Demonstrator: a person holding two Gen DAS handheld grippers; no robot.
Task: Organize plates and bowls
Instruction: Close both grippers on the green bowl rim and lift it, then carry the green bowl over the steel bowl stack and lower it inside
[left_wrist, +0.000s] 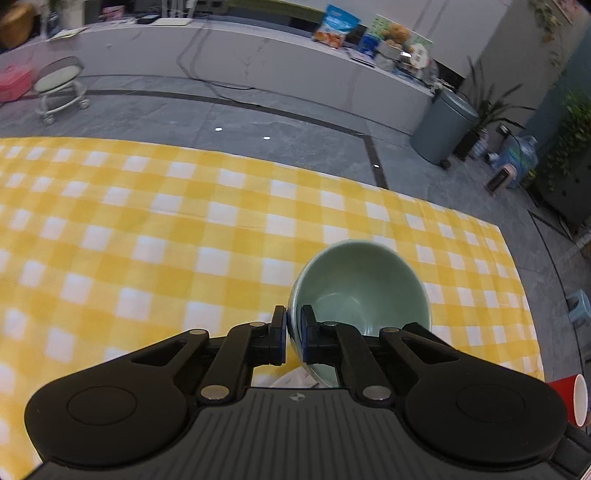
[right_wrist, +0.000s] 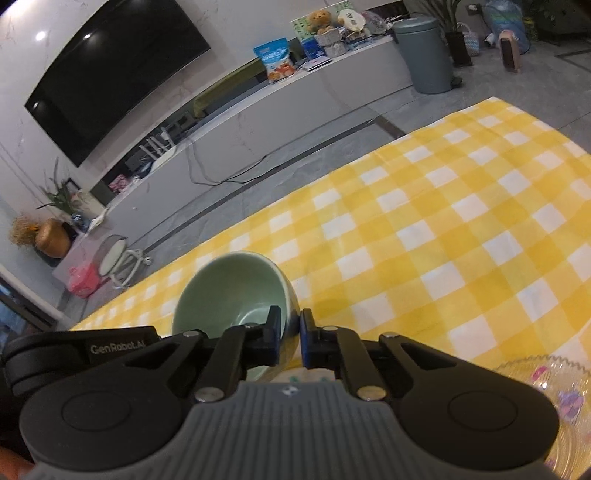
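My left gripper (left_wrist: 293, 332) is shut on the near-left rim of a pale green bowl (left_wrist: 360, 284), one finger inside and one outside, holding it tilted above the yellow checked tablecloth (left_wrist: 147, 229). My right gripper (right_wrist: 290, 334) is shut on the right rim of a pale green bowl (right_wrist: 231, 288) in the same way. I cannot tell whether both views show the same bowl. A white plate (left_wrist: 295, 380) peeks out under the bowl; it also shows in the right wrist view (right_wrist: 306, 376). The other gripper's black body (right_wrist: 74, 350) shows at the left of the right wrist view.
A clear glass dish (right_wrist: 554, 398) with a wavy rim sits at the lower right of the right wrist view. A red paper cup (left_wrist: 574, 400) lies at the right edge of the table. Beyond the far table edge are the floor, a grey bin (left_wrist: 443, 125) and a stool (left_wrist: 61, 88).
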